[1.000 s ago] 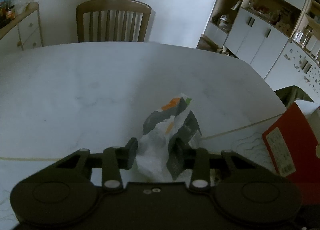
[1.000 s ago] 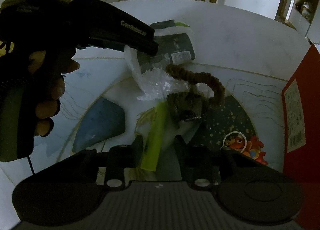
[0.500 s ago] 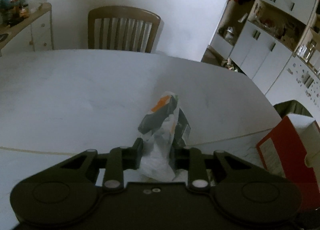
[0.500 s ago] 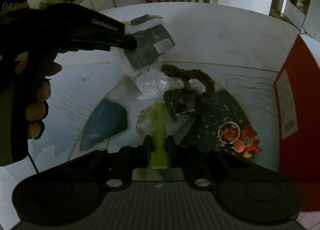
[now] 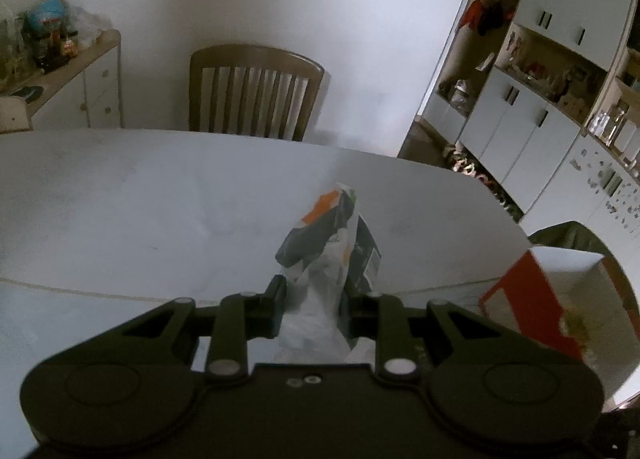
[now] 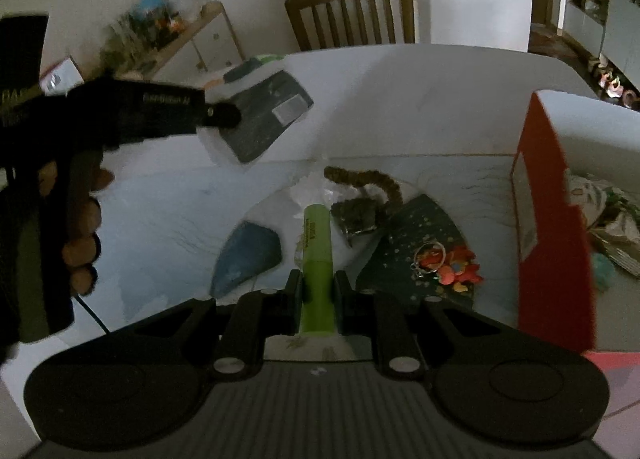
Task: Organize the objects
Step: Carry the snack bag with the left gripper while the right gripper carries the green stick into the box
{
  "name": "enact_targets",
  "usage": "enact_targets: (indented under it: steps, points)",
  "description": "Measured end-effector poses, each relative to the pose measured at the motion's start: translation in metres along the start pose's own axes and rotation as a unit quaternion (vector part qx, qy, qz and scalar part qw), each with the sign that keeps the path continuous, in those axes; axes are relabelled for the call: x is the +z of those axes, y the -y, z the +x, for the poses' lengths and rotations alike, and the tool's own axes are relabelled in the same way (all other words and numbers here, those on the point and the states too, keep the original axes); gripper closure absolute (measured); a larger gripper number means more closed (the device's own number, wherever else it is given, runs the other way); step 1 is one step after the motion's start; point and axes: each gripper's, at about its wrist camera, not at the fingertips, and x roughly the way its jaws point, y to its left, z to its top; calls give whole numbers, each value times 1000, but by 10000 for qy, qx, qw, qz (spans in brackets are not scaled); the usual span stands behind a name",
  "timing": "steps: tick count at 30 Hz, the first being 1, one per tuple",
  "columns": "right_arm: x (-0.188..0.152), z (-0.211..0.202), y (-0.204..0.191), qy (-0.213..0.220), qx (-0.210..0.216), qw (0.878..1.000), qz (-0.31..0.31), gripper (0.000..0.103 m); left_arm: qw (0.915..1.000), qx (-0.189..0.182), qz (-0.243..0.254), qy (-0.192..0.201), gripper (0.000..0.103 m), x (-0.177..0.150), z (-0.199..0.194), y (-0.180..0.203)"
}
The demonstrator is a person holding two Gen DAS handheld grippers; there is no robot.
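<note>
From the left wrist view, the left hand-held gripper [image 5: 313,307] is clamped on a crumpled plastic packet [image 5: 326,255], white with dark, orange and green print, which sticks up from between its 2 fingers above the pale bench [image 5: 160,211]. A red box [image 5: 528,307] stands at the right edge of the bench, a wooden chair [image 5: 256,89] waits at the far side, and white cabinets [image 5: 532,115] line the right wall. From the right wrist view, the right hand-held gripper [image 6: 316,293] is closed on a lime-green marker [image 6: 317,255], gripped near its lower end with the rest pointing away from the camera. Beyond it on the printed mat [image 6: 180,211] lie a brown fuzzy cord [image 6: 368,179] curling over a dark crumpled wrapper [image 6: 358,217], with some clear plastic just beside them. A red keychain figure with a metal ring [image 6: 448,263] rests to the right, near the red box, whose open top shows patterned things inside. At the left a person's hand [image 6: 80,227] holds the left hand-held gripper raised above the bench, the packet pinched at its tip.
</note>
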Motion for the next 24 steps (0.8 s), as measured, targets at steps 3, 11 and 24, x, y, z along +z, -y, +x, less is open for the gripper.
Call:
enact_targets:
  steps: [3, 11, 24]
  points:
    - [1, -16, 3, 76, 19, 10000, 60, 87, 10000, -25, 44, -4, 78, 0, -13, 10]
    - [-1, -54, 22, 146, -67, 9996, 215, 87, 9994, -294, 196, -60, 78, -4, -43, 45]
    - [-6, -105, 82, 378, -360, 9972, 542, 87, 9938, -949, 575, -100, 77, -16, -63, 129]
